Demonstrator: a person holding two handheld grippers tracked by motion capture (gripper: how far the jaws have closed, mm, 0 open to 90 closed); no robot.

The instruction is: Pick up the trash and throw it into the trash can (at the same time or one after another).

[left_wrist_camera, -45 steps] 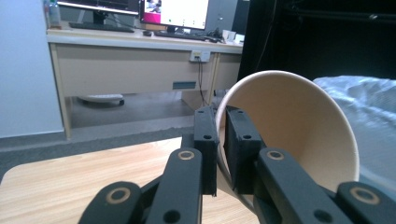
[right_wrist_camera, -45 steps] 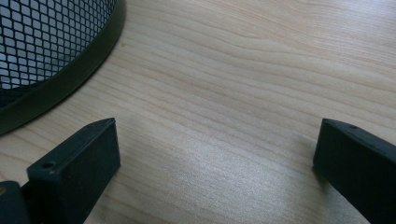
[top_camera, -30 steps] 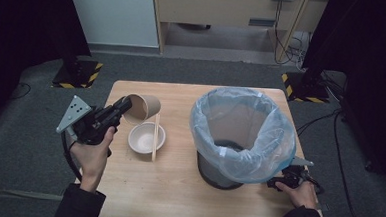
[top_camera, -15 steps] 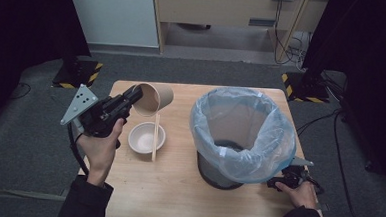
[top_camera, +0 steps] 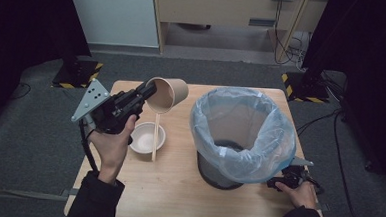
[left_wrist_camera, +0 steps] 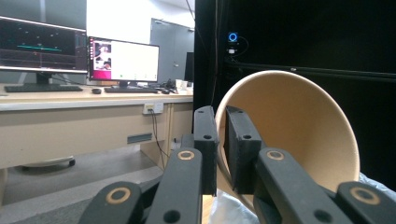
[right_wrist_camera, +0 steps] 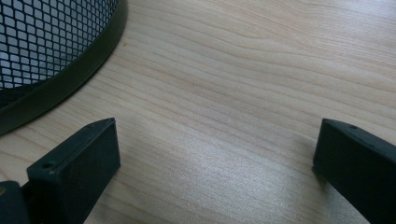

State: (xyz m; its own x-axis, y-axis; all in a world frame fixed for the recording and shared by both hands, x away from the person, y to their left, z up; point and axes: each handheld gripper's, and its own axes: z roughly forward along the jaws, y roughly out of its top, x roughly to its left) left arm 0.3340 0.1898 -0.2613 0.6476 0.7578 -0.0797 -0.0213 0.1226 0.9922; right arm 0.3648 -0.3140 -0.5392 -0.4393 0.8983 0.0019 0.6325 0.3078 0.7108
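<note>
My left gripper (top_camera: 148, 91) is shut on the rim of a brown paper cup (top_camera: 168, 93), which it holds tipped on its side above the table (top_camera: 176, 193). In the left gripper view one jaw stands outside the rim and one inside the cup (left_wrist_camera: 289, 126); the gripper (left_wrist_camera: 222, 140) points level. Below the cup sit a white bowl (top_camera: 143, 138) and a pair of chopsticks (top_camera: 155, 136) laid across it. To the right stands a black mesh bin (top_camera: 213, 169) lined with a pale plastic bag (top_camera: 279, 138). My right gripper (top_camera: 278, 183) rests open on the wood by the bin's base (right_wrist_camera: 56, 88).
Two black stand feet with hazard tape (top_camera: 77, 72) sit on the floor beyond the table's far corners. Cables (top_camera: 284, 43) hang by a cabinet at the back. A desk with monitors (left_wrist_camera: 121, 60) appears in the left gripper view.
My left gripper has carried the cup up and to the right, closer to the bin. The bowl, chopsticks, bin and right gripper have stayed put.
</note>
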